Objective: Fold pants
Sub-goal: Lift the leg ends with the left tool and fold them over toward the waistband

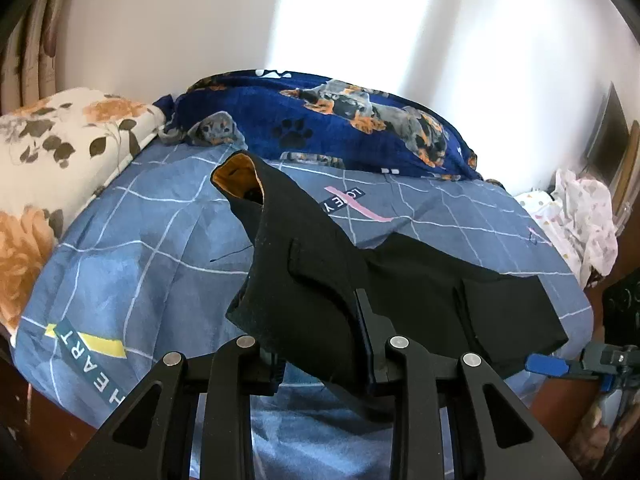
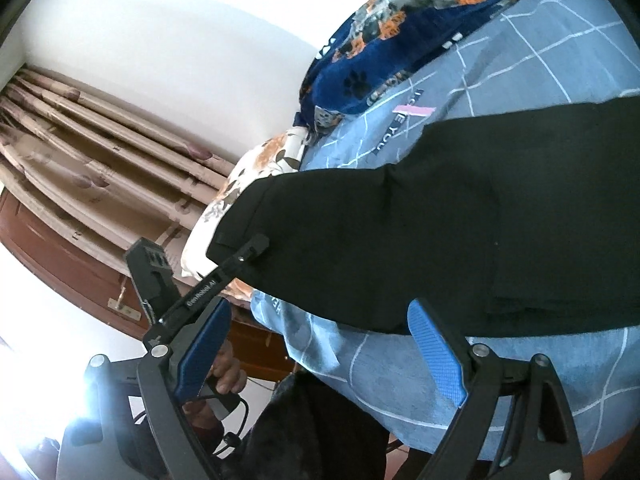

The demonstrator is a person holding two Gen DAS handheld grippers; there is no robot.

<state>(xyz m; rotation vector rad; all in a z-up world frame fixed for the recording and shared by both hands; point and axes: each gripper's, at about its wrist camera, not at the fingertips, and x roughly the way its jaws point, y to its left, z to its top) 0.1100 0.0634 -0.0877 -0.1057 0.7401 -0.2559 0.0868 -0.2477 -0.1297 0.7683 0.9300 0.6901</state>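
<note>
At the bed's (image 1: 132,248) near edge, my left gripper (image 1: 320,344) seems clamped on the black pants (image 1: 420,292); right gripper (image 2: 320,356) gapes empty. I'd carry the fold across evenly.

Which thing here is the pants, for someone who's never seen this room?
Start at the bed with the blue grid-patterned sheet. Across its near side lie the pants, one end lifted in the left gripper. They are the only plain black cloth; everything nearby is printed.

Pants (image 1: 460,300) on blue bed (image 1: 140,260)
</note>
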